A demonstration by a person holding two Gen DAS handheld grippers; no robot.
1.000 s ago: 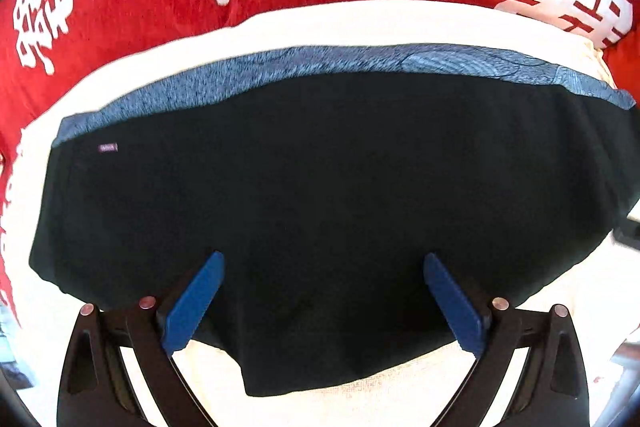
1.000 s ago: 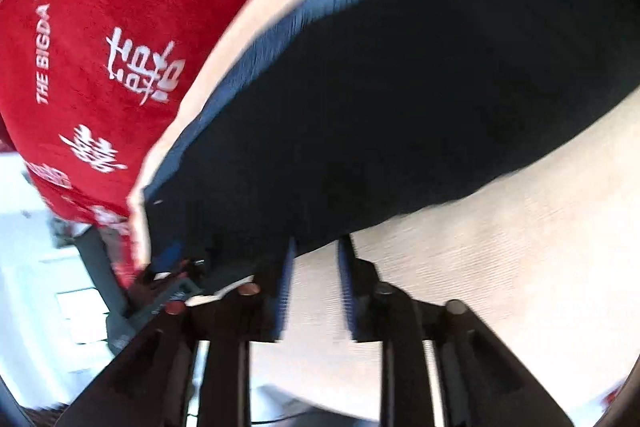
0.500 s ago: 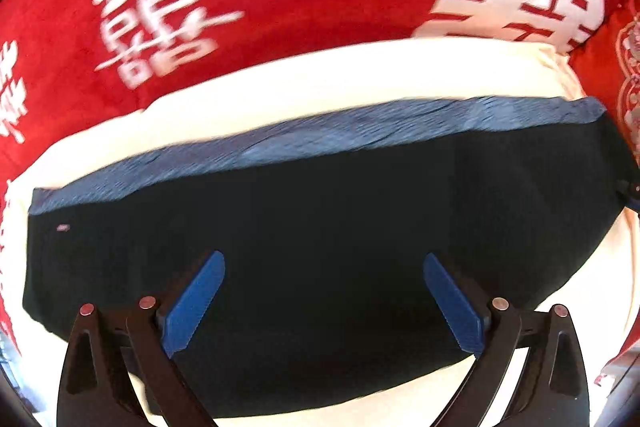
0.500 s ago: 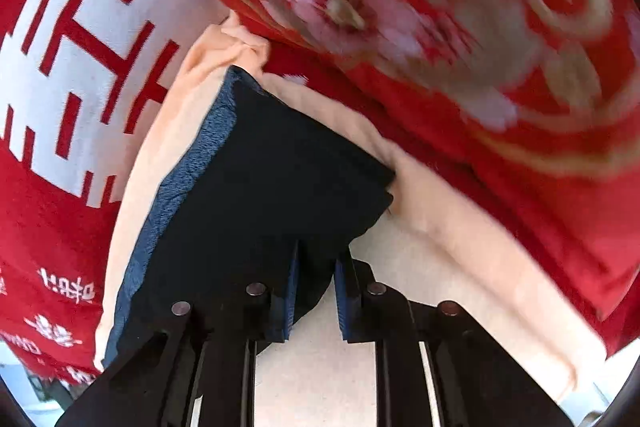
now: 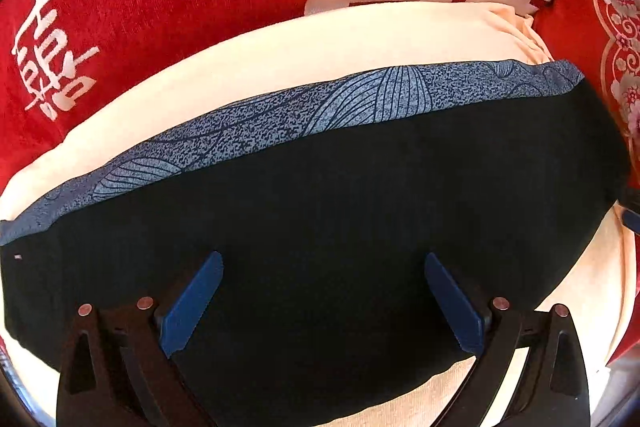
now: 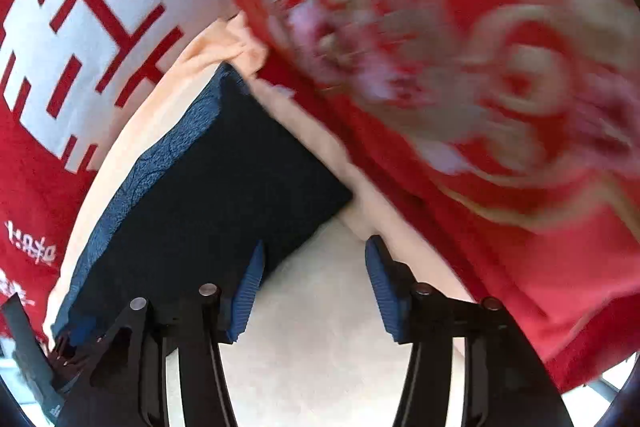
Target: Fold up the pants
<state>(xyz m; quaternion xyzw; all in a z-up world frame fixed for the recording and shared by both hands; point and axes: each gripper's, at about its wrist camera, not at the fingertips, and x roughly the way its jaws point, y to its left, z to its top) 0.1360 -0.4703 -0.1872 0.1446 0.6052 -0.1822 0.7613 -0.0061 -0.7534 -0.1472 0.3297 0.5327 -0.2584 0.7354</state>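
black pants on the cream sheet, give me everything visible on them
The black pants lie flat, folded into a wide band, on the cream sheet. They look like soft matte knit, with a blue-grey strip printed with fine line patterns along the far edge and a tiny label near one end. No gripper pad is seen pressing them; one corner lies near the right hand-held gripper.

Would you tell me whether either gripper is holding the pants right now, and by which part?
Nothing is held. The left gripper is open above the pants; the right gripper, just opened, has only cream cloth between its jaws.
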